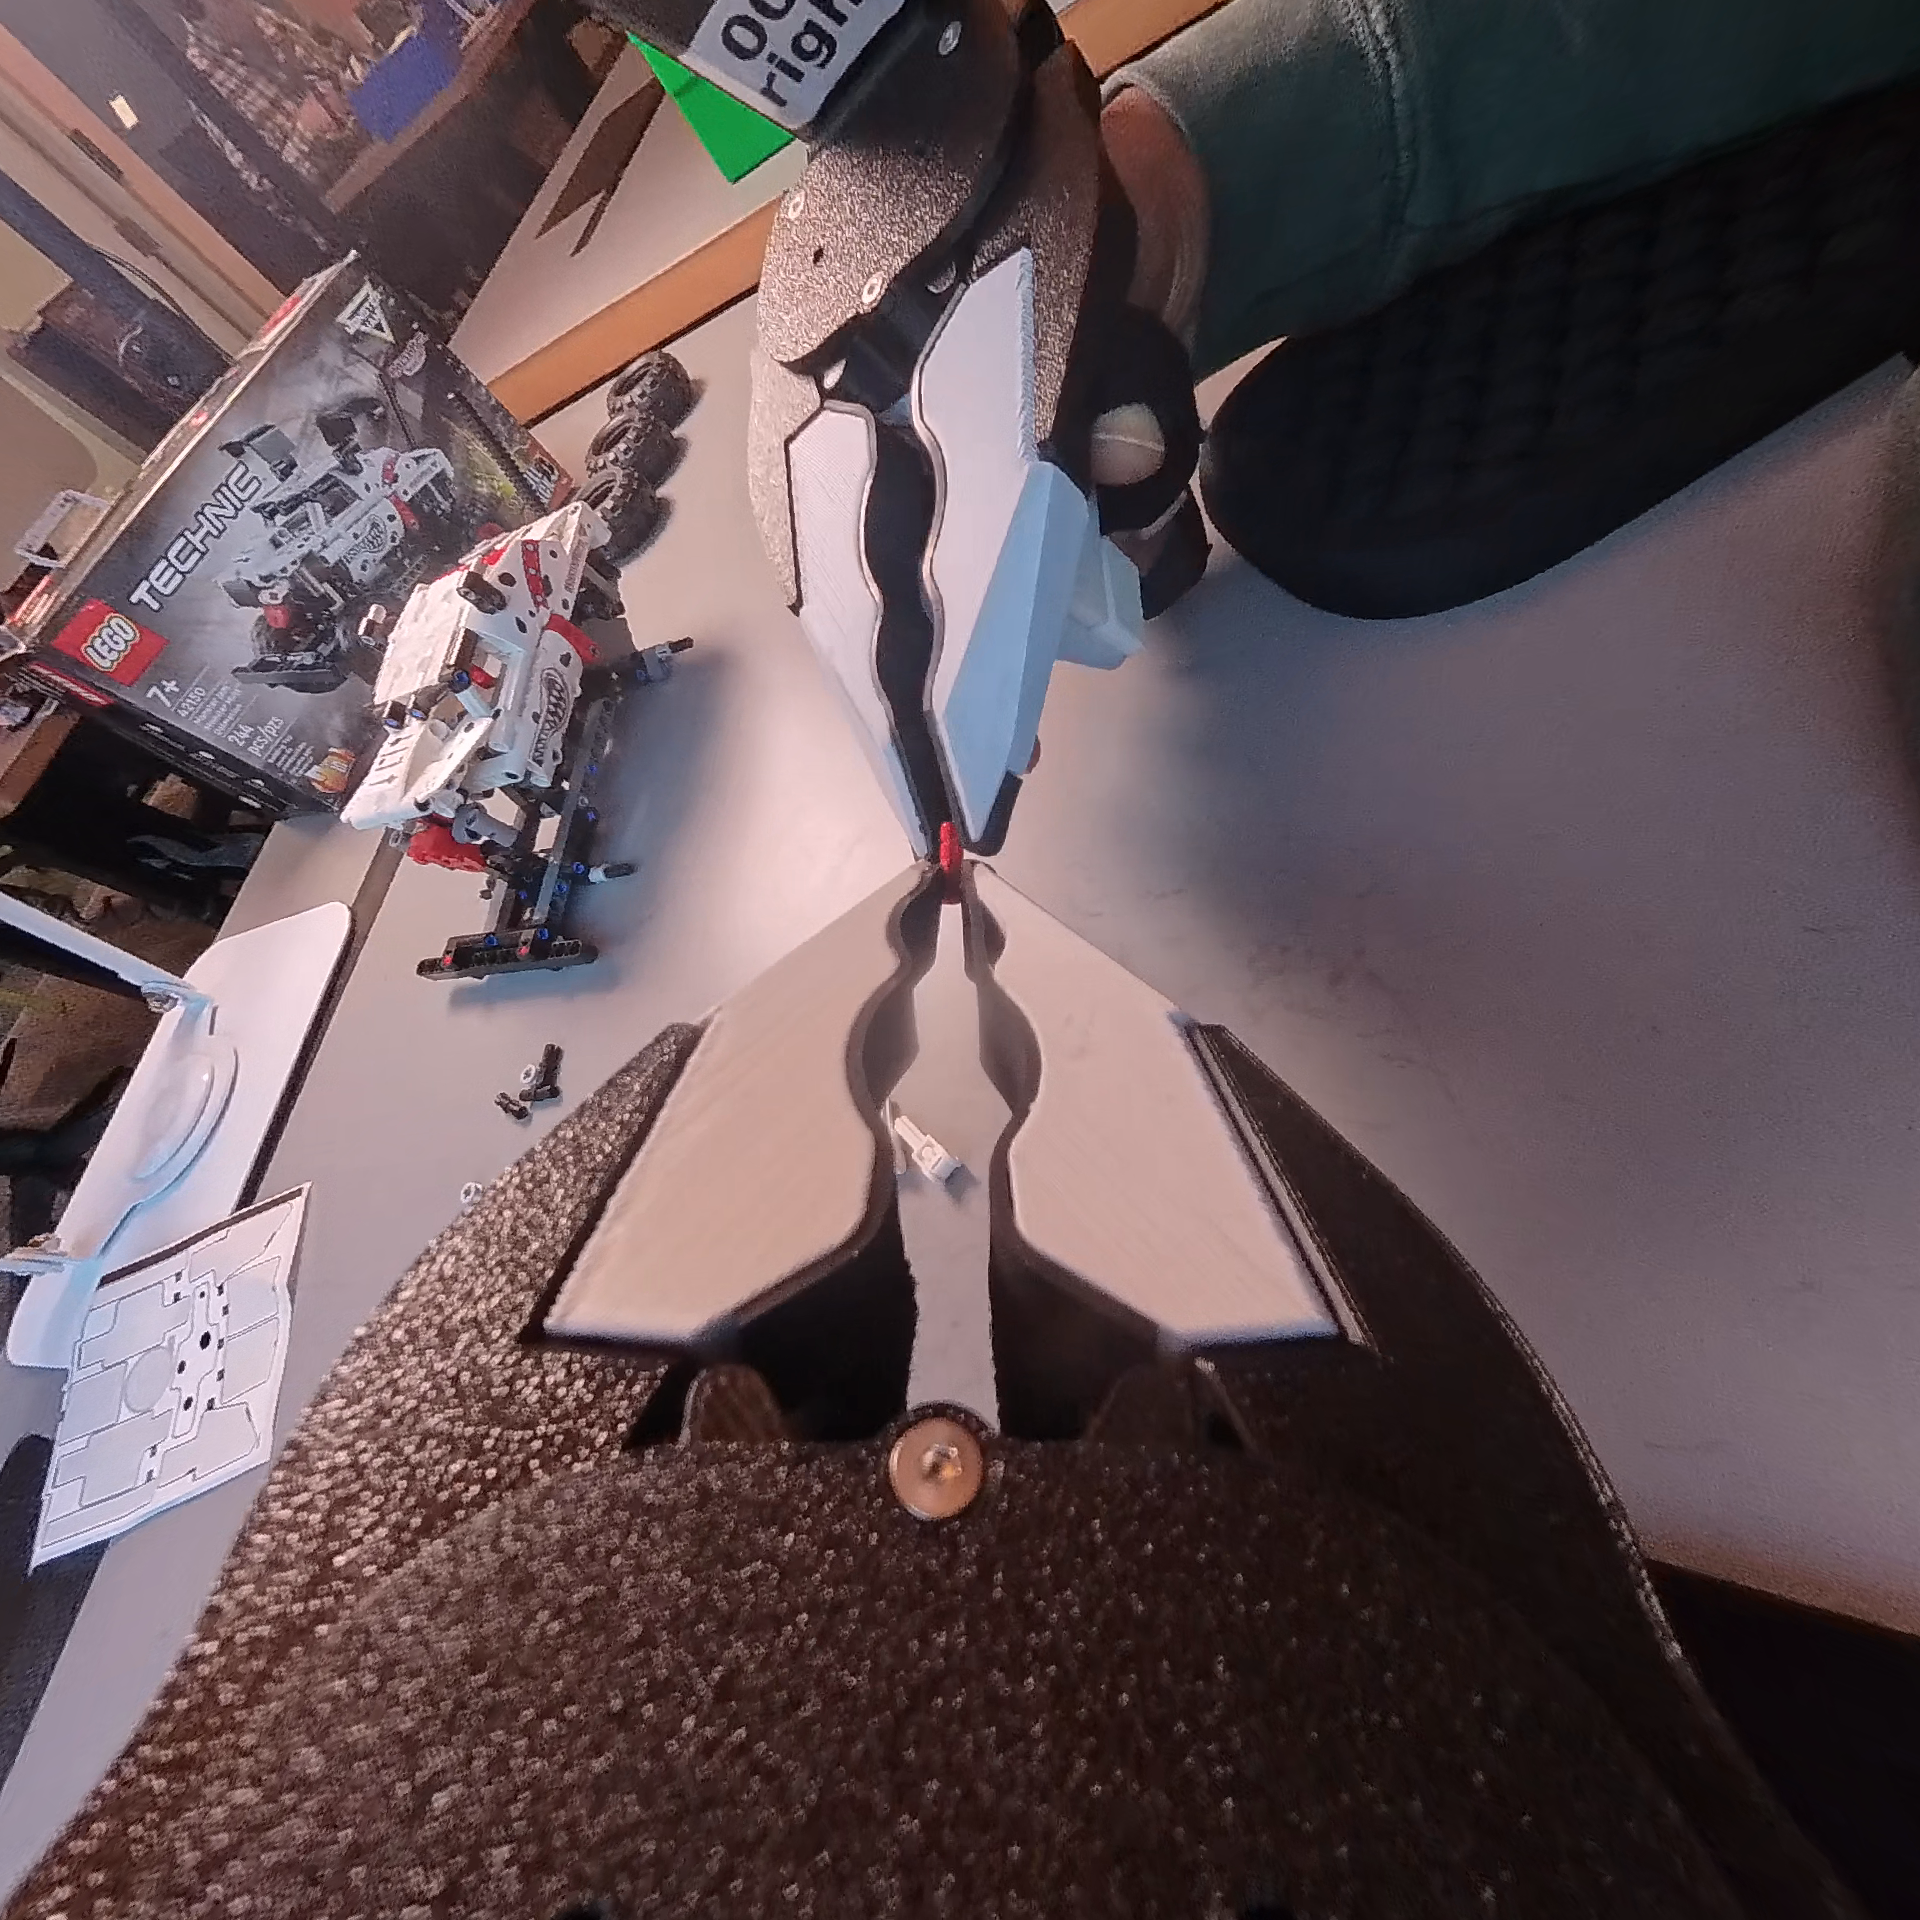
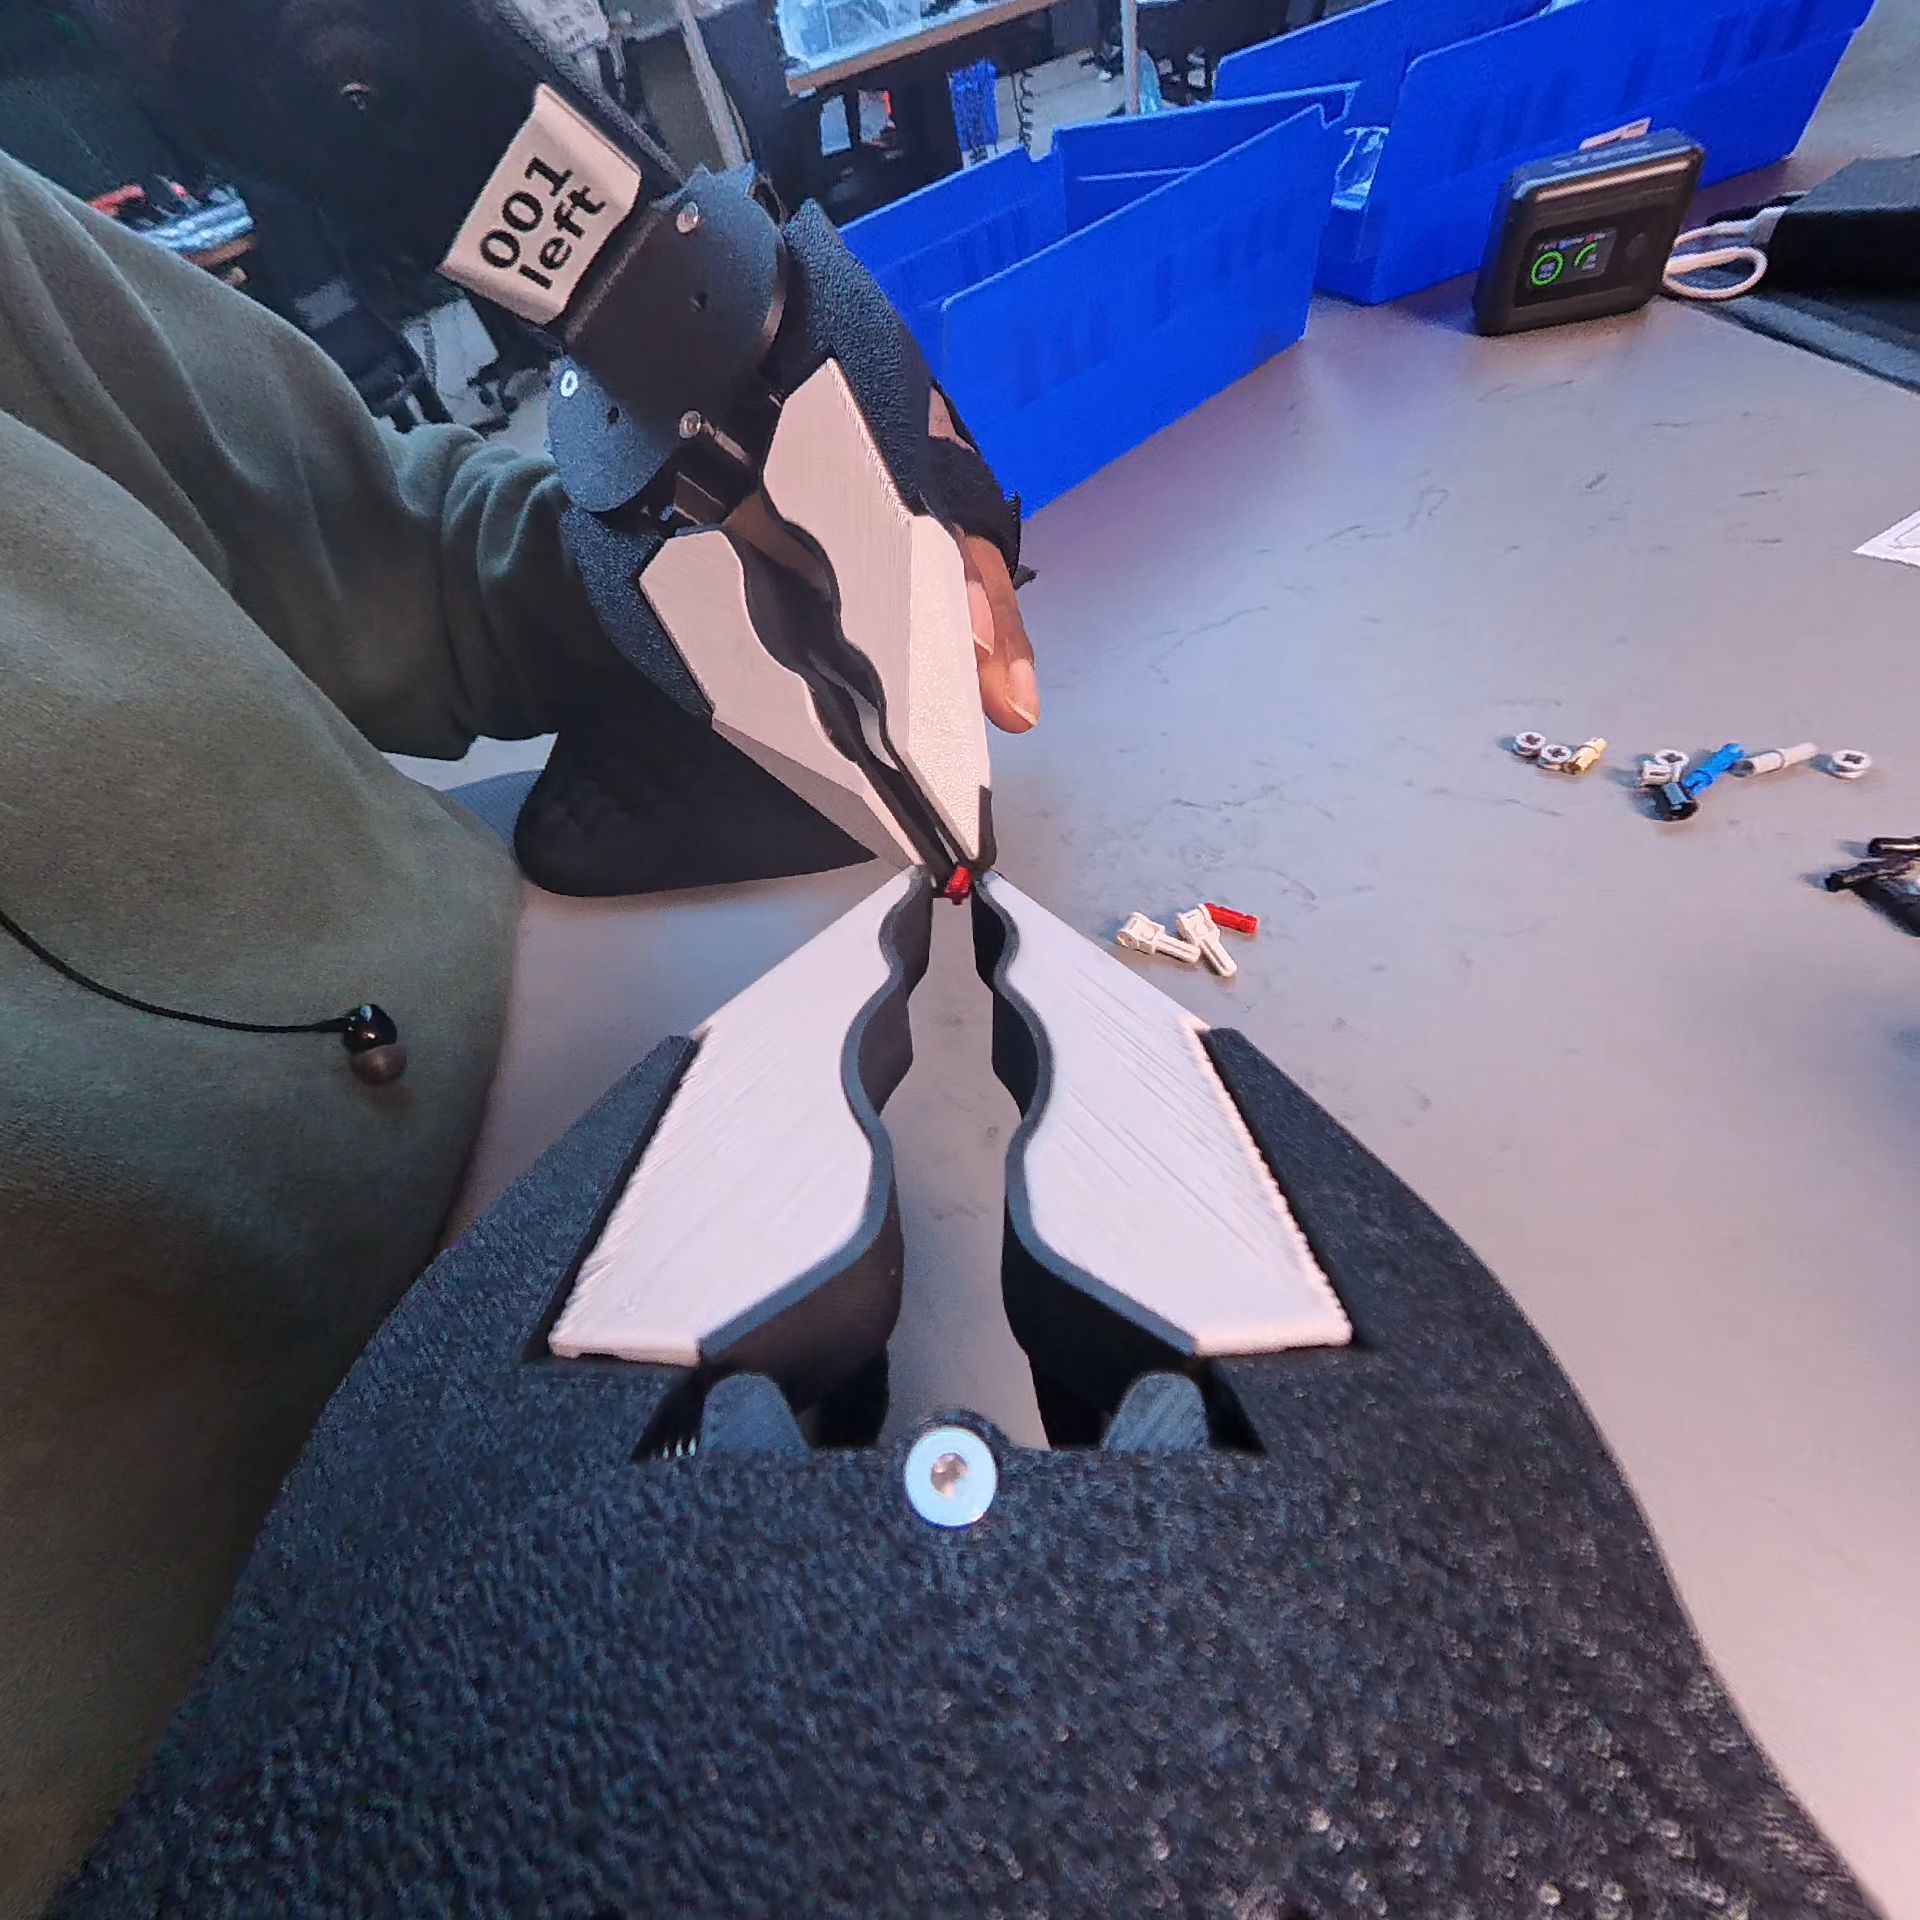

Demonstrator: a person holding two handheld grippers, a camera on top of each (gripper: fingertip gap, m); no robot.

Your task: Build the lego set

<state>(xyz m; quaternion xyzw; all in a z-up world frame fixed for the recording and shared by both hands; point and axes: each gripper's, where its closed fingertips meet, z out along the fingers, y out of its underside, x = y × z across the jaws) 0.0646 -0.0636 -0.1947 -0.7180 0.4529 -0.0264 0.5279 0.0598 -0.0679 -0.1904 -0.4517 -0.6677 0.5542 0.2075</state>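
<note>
Both tongs meet tip to tip over the grey table (image 2: 1455,582), sharing one tiny red pin (image 1: 948,844). Left gripper (image 1: 945,902) looks clenched on one end of it, and right gripper (image 2: 951,902) has its tips pinched in on the other end, though from its own camera I can't fully tell how much of the pin it actually has. So it reads like a handoff or a regrip, held just above the tabletop.

What could go wrong, in my opinion: the pin is so small that if one side lets go before the other has a real bite, it pops out and skitters off. Any twist between the two grippers could also flick it sideways.

The half-built truck (image 1: 488,665) sits well off to the side in the left wrist view, in front of the set box (image 1: 249,540), with spare black tires (image 1: 634,436) behind it. That's a fair way to carry something this fiddly. A sticker sheet (image 1: 166,1371) and a few loose black pins (image 1: 535,1081) lie nearer. In the right wrist view there are white connectors (image 2: 1179,940) close by, a scatter of small parts (image 2: 1683,769) farther out, and blue bins (image 2: 1122,312) at the back. Nothing really blocks the grippers, apart from the person's green sleeve (image 2: 208,831) crowding one side.
</note>
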